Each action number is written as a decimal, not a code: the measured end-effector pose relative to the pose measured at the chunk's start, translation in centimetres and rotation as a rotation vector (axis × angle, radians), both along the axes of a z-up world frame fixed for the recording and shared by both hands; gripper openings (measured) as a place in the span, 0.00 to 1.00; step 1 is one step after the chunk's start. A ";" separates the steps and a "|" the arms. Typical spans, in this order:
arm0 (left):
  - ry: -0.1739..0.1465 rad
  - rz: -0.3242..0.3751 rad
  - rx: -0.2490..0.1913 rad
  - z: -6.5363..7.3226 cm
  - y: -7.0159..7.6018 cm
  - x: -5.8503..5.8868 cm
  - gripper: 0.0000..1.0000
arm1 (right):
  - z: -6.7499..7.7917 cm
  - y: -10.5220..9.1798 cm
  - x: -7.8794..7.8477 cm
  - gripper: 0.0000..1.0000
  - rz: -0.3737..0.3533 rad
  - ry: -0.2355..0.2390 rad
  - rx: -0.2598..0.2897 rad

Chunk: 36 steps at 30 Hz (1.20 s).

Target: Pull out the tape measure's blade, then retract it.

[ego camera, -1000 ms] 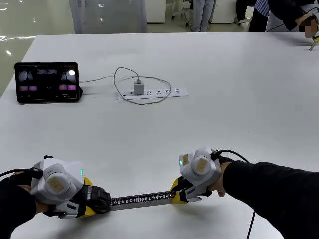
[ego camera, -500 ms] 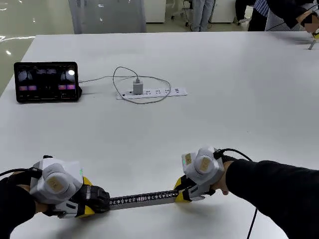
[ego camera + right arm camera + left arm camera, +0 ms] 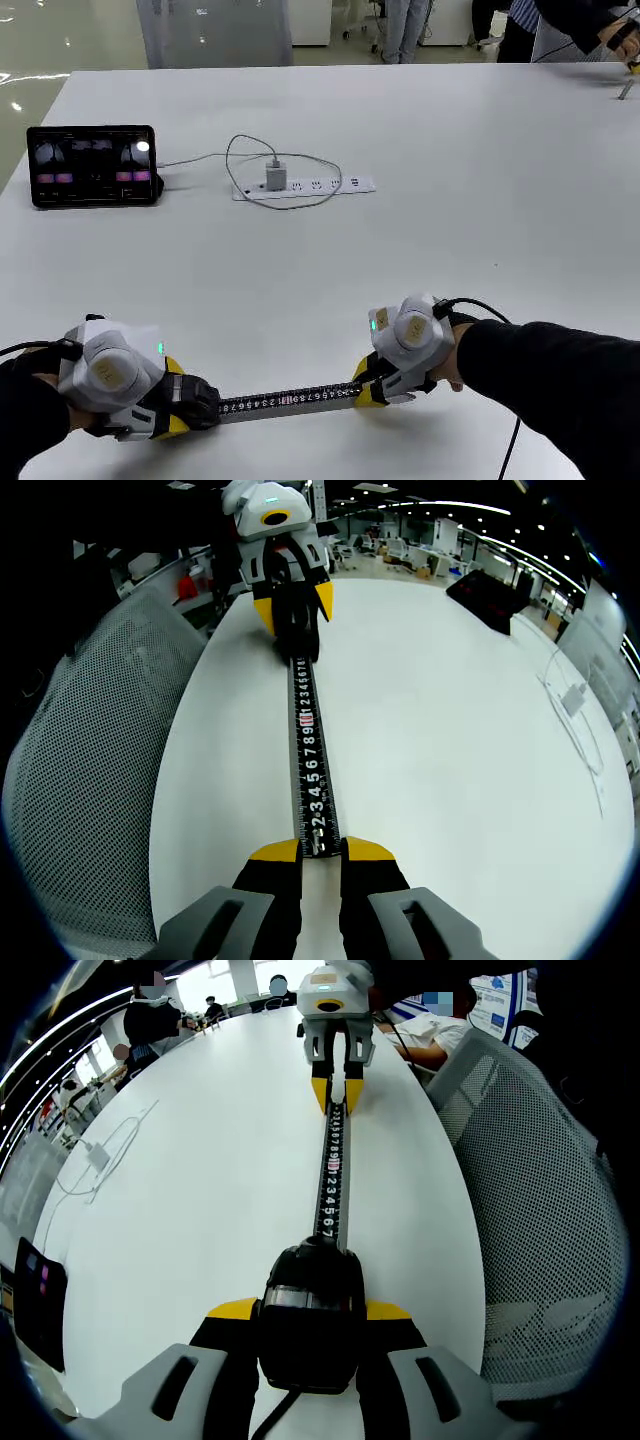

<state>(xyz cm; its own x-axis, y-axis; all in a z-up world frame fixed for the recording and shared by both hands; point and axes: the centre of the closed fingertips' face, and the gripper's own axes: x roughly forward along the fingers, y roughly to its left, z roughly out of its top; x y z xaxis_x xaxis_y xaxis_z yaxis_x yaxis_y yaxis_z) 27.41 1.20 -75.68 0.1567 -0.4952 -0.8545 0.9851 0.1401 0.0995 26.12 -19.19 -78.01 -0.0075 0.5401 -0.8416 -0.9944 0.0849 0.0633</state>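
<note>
Tape measure (image 3: 285, 401) between left gripper (image 3: 310, 1310), right gripper (image 3: 320, 852)

Head above, gripper views opposed, sharing blade (image 3: 285, 401)

Legible markings: tape numerals
tape blade (image 3: 309, 780), centre of right gripper view: white digits 2 to 9 on black, a red figure next; further digits too small.

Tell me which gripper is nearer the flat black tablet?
Left. The left gripper, clamping the black tape measure, sits in front of the tablet; the right gripper, pinching the blade, is farther right.
</note>
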 end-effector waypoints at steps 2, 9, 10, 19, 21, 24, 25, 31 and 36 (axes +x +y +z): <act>0.000 0.000 -0.001 0.0 0.0 0.0 0.32 | 0.0 0.0 0.0 0.10 0.002 0.000 0.000; 0.001 0.001 -0.001 0.0 0.0 0.0 0.32 | 0.1 -0.3 0.1 0.10 0.004 0.003 -0.001; 0.001 0.002 -0.001 0.0 0.0 0.0 0.32 | 0.0 -0.3 0.1 0.10 0.005 0.002 -0.001; 0.001 0.005 0.000 -0.1 0.1 0.1 0.32 | 0.1 -1.0 0.2 0.10 -0.001 0.003 -0.002; 0.001 0.006 0.001 0.0 0.0 0.1 0.32 | 0.0 -1.1 0.2 0.10 -0.001 0.003 -0.003; 0.001 0.007 0.001 0.0 0.0 0.1 0.32 | 0.1 -1.2 0.2 0.10 -0.002 0.004 -0.003; 0.001 0.008 0.001 0.0 0.0 0.1 0.32 | 0.1 -1.3 0.2 0.10 -0.002 0.003 -0.003; 0.000 0.010 0.003 0.0 0.0 0.0 0.32 | 0.0 -1.6 0.2 0.10 0.011 -0.004 -0.014; -0.001 0.012 0.003 -0.1 0.1 0.1 0.32 | 0.0 -1.9 0.2 0.10 0.008 -0.003 -0.016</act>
